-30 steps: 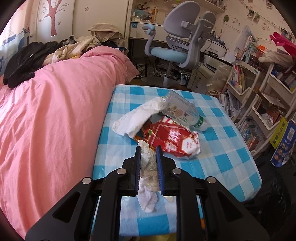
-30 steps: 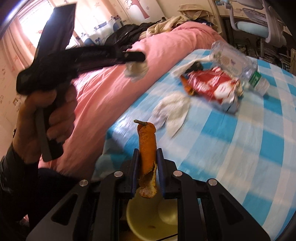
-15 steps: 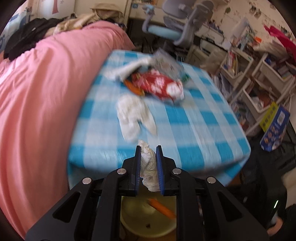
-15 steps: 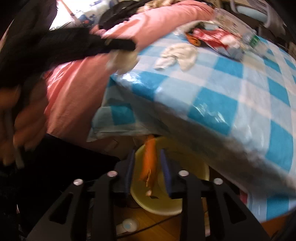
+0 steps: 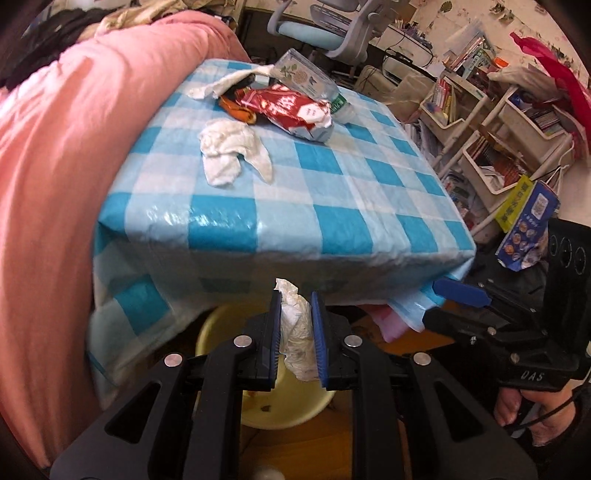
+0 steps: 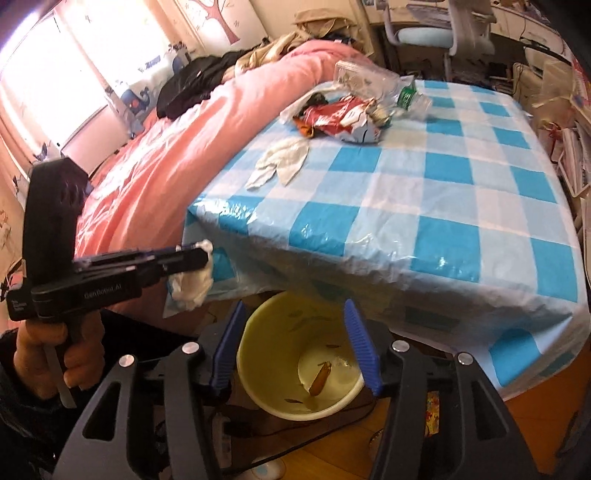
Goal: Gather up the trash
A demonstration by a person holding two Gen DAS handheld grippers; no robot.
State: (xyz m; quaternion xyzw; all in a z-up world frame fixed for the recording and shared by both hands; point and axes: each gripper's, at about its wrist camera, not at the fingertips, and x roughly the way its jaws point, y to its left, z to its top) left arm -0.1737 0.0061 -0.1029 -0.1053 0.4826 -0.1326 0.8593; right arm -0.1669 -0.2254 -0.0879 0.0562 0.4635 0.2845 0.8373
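Note:
My left gripper is shut on a crumpled white tissue, held over the yellow bin below the table's front edge. From the right wrist view the same left gripper and tissue hang left of the bin. Nothing sits between the jaws of my right gripper, which are opening above the bin. The orange peel lies on the bin's bottom. Another white tissue, a red snack wrapper and a clear plastic bottle lie on the checked table.
A pink-covered bed borders the table on the left. White shelves with books and a blue box stand to the right, an office chair behind. A hand grips the left tool's handle. Wooden floor lies under the bin.
My right gripper opened and the orange peel dropped into the bin. My left gripper carried the tissue back from the tabletop and down to just over the bin.

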